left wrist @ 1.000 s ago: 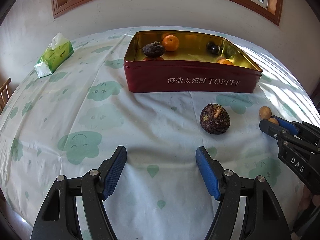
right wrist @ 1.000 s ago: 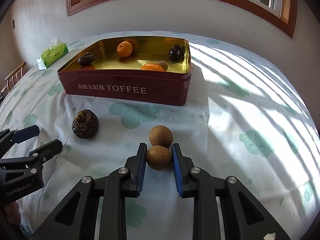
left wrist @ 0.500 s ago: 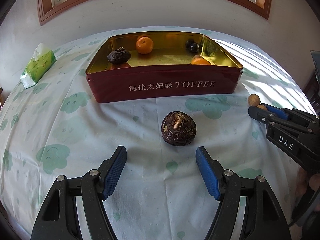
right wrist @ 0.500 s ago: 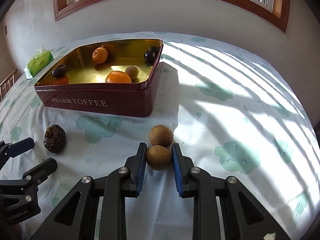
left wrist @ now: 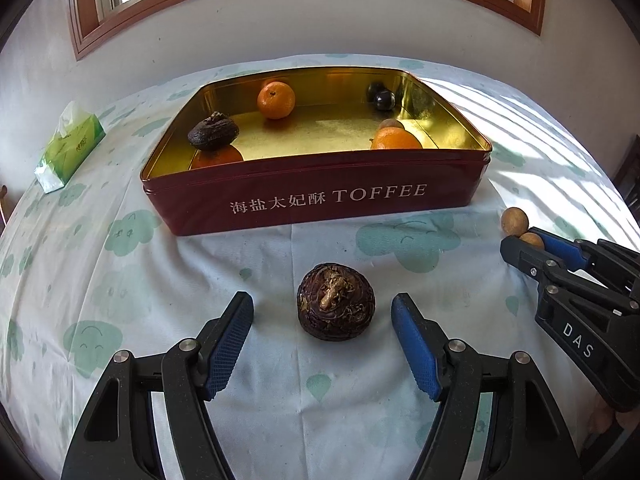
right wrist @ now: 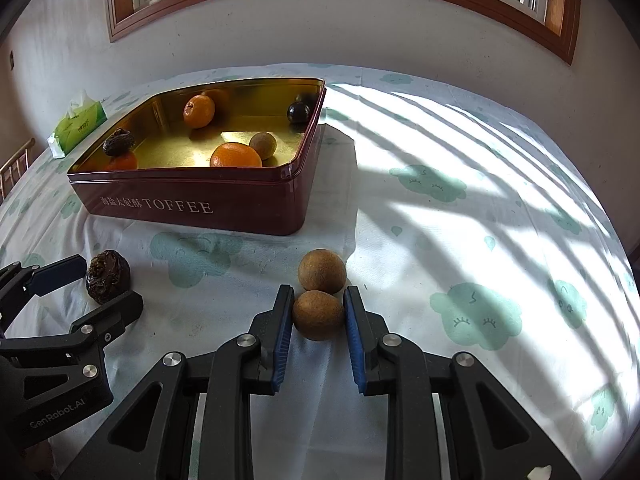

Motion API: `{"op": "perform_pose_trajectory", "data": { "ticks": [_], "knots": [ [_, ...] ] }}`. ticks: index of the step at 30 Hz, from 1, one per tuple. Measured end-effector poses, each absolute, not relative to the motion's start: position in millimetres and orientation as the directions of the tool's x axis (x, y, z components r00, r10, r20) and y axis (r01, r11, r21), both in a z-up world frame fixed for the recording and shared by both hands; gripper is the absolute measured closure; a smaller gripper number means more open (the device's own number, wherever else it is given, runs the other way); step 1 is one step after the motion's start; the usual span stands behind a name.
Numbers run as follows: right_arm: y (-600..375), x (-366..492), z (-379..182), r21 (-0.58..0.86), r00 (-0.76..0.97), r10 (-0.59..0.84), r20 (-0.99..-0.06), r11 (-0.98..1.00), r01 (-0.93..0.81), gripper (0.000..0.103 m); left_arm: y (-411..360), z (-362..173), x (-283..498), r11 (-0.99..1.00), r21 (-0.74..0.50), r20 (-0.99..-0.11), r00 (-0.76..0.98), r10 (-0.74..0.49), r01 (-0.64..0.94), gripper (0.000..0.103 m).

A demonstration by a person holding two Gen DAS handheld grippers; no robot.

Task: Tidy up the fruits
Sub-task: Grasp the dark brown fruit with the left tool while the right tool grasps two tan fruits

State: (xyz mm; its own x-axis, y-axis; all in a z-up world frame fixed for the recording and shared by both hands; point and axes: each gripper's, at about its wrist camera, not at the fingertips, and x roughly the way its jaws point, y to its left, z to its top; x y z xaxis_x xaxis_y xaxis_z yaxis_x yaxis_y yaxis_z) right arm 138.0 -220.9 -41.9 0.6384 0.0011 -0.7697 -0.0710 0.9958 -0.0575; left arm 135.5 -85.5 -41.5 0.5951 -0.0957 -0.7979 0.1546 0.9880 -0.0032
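The left gripper [left wrist: 322,322] stands open over the tablecloth [left wrist: 120,300], its blue pads on either side of a dark wrinkled fruit [left wrist: 336,301] and not touching it. The fruit sits on the cloth between the fingertips. Only the front of each arm shows; the rest is cut off by the lower edge.

The right gripper [right wrist: 319,312] is closed on a small brown round fruit [right wrist: 318,314], with both pads pressed against its sides. Whether that fruit still rests on the cloth cannot be told, since its underside is hidden. A second brown round fruit [right wrist: 321,271] lies on the cloth just beyond, touching the first.

Farther back stands a red tin [left wrist: 320,200] with a gold inside and "TOFFEE" on its front wall. In it are a wrinkled dark fruit [left wrist: 213,131] lying on top of an orange [left wrist: 218,157] that is mostly hidden by the wall, a whole orange [left wrist: 276,99] at the back, another orange [left wrist: 396,139] half hidden at the front right with a brown fruit [right wrist: 263,145] behind it, and a small dark round fruit [left wrist: 384,100] in the far right corner; its kind is too small to make out.

A green tissue pack [left wrist: 68,148] lies at the far left, well apart from the tin. The window above is cut off at the top.
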Motion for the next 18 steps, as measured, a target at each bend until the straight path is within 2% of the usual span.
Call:
{"op": "perform_pose_trajectory", "data": {
  "ticks": [6,18],
  "knots": [
    [-222.7,137.4,-41.5,-0.048,0.638,0.008,-0.770,0.996,-0.070,0.080,-82.2,-42.6,137.9,0.990,-0.001,-0.791,0.605,-0.088,0.143,0.031],
    [-222.5,137.1,-41.3,-0.050,0.638,0.006,-0.770,0.996,-0.070,0.080,-74.8,-42.3,138.3,0.989,0.002,-0.779,0.620,-0.092,0.148,0.043]
  ]
}}
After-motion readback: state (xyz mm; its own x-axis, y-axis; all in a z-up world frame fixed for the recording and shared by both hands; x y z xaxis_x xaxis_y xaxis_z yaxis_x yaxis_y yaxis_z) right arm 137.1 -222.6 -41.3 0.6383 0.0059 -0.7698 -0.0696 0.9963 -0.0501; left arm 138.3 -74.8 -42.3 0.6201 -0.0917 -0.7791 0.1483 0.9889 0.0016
